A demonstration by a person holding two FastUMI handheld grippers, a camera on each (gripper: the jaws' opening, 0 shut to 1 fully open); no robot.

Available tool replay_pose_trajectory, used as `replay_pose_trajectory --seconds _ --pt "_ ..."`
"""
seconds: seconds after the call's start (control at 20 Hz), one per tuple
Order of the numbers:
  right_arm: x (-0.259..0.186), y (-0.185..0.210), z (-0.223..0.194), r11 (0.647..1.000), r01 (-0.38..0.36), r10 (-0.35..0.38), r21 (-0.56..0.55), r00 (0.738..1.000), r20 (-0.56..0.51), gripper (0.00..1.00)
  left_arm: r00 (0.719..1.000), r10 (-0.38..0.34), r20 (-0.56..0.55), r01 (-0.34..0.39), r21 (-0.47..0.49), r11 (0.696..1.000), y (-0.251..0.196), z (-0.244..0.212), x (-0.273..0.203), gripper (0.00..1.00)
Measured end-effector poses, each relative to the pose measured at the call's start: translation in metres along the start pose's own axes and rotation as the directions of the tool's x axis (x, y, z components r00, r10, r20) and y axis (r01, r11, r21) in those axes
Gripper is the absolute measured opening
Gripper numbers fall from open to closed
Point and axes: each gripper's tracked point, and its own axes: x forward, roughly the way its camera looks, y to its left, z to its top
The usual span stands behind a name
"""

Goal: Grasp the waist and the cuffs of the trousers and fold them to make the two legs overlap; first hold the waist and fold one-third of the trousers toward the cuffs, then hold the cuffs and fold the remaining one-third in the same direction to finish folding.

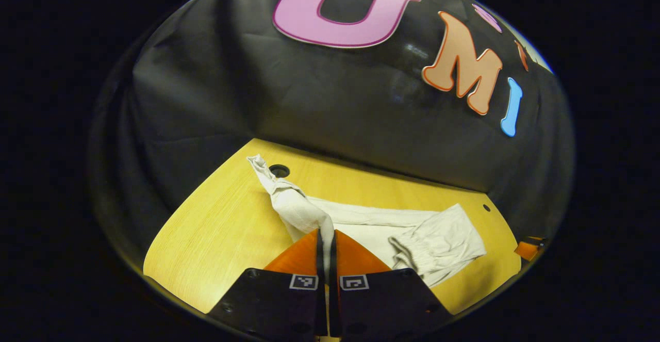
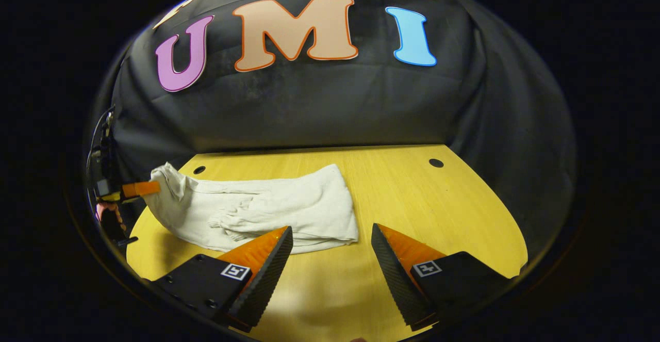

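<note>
Trousers (image 2: 268, 210) lie on the table (image 2: 412, 202), long axis running left to right across the right gripper view, from the lower left of the frame to its middle. At the far left, the left gripper (image 2: 142, 188) holds one end of the cloth, lifted a little off the wood. In the left gripper view its jaws are closed tight on that pinched end (image 1: 309, 218), and the rest stretches toward the lower right. The right gripper (image 2: 330, 249) is wide open and holds nothing; the folded right edge lies just beyond its left finger (image 2: 268, 254). I judge this hand is nearer to that free end.
</note>
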Motion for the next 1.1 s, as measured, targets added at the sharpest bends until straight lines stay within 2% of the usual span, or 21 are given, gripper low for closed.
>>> replay_pose_trajectory --seconds 0.35,0.55,0.6,0.85,1.1 --pt "-0.006 -0.060 0.002 0.999 -0.026 0.026 0.032 1.000 0.003 0.96 0.992 -0.091 0.091 0.086 0.057 0.995 -0.113 0.048 -0.015 0.01" --pt "-0.005 -0.094 0.006 0.999 -0.024 0.024 0.028 1.000 0.007 0.99 0.983 -0.153 0.100 0.139 0.131 0.982 -0.192 0.053 -0.006 0.01" --pt "-0.006 -0.101 0.005 0.999 -0.025 0.025 0.027 1.000 0.003 0.96 0.982 -0.167 0.093 0.152 0.154 0.976 -0.210 0.051 -0.002 0.01" --pt "-0.011 -0.137 -0.005 1.000 -0.005 0.005 0.021 1.000 -0.014 0.99 0.974 -0.225 0.029 0.213 0.232 0.949 -0.287 0.017 0.018 0.02" --pt "-0.018 -0.153 -0.019 1.000 0.006 -0.005 0.022 0.999 -0.038 0.96 0.959 -0.265 -0.101 0.282 0.243 0.928 -0.332 -0.059 0.037 0.02"
